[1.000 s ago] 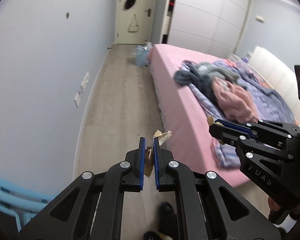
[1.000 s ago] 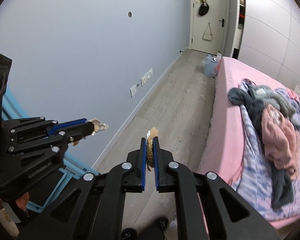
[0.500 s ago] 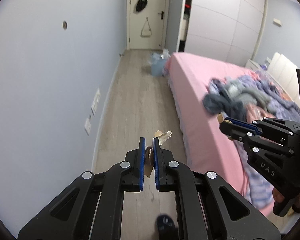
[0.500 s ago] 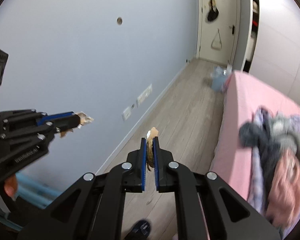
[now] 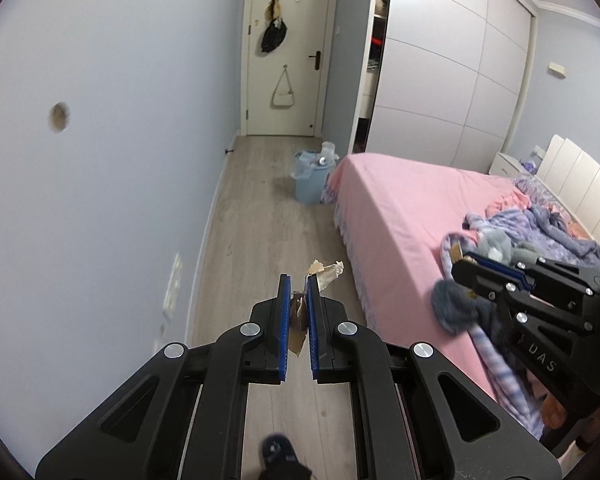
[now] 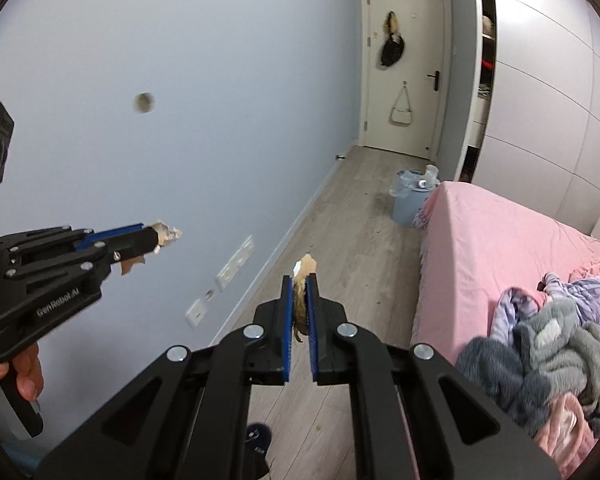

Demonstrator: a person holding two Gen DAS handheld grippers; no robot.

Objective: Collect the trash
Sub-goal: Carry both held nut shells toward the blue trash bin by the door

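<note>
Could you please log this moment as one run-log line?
left tool: shut on crumpled tan paper scrap | right tool: shut on brown paper scrap | light-blue plastic bin: ahead

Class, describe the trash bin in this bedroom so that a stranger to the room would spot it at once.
Start at the pink bed and follow it to its foot, toward the white door. On the wooden floor, beside that corner of the bed, stands the trash bin: a pale blue bucket with a clear plastic liner bunched over its rim.

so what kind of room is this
Almost certainly a bedroom: a bed with a pink sheet and rumpled bedding, a tall sliding wardrobe, and a door with bags hung on it.
</note>
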